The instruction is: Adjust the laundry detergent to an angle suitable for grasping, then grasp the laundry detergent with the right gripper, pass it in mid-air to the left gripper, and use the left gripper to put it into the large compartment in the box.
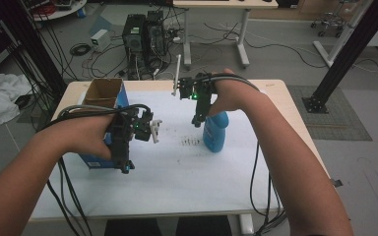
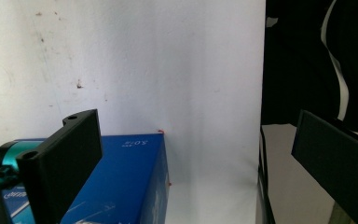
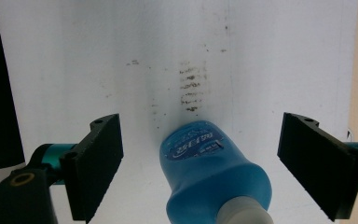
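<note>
White sheet (image 1: 177, 167) covers table (image 1: 295, 113); dark smudges (image 1: 192, 142) mid-sheet; computer towers (image 1: 142, 37) on floor beyond.

I see a blue bottle (image 3: 205, 182) of glossy, translucent plastic with a matt white cap. The blue box (image 2: 121, 186) looks like smooth printed cardboard. White table sheet (image 1: 177, 172): matt, scuffed paper.
</note>
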`<state>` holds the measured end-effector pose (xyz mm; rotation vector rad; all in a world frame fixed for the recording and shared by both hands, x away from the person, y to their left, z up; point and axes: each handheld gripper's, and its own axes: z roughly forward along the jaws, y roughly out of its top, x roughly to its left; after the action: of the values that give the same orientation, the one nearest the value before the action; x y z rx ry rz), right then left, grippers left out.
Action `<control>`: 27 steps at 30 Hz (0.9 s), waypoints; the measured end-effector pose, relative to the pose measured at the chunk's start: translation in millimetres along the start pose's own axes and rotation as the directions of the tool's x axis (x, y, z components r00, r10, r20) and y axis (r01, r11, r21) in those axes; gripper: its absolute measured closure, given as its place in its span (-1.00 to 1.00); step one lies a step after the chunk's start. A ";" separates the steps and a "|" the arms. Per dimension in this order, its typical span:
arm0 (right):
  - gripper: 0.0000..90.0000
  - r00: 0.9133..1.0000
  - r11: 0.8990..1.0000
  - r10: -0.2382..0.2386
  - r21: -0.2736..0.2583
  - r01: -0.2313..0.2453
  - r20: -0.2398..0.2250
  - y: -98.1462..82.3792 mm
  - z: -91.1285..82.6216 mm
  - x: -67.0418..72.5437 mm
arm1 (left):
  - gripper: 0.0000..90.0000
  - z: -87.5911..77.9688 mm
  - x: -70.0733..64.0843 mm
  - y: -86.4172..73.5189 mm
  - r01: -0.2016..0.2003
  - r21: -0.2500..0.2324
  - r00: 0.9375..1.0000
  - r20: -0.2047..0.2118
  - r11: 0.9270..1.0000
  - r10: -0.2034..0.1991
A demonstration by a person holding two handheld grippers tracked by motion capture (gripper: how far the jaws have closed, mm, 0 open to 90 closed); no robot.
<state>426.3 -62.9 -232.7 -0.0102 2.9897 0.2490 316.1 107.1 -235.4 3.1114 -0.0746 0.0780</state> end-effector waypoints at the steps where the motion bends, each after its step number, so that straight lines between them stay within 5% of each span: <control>1: -0.71 1.000 1.000 -0.002 0.000 0.002 -0.001 0.4 0.7 -0.1 | -0.96 -0.8 0.3 -0.3 -0.003 0.000 1.000 -0.004 1.000 0.003; 27: -0.71 1.000 1.000 -0.010 -0.004 0.010 -0.002 3.9 1.4 1.2 | -0.96 2.7 -1.7 -1.1 0.005 0.001 1.000 0.000 1.000 -0.005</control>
<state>425.2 -58.8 -233.6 -0.0253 2.9903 0.2548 314.6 108.3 -238.2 3.1126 -0.0674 0.0778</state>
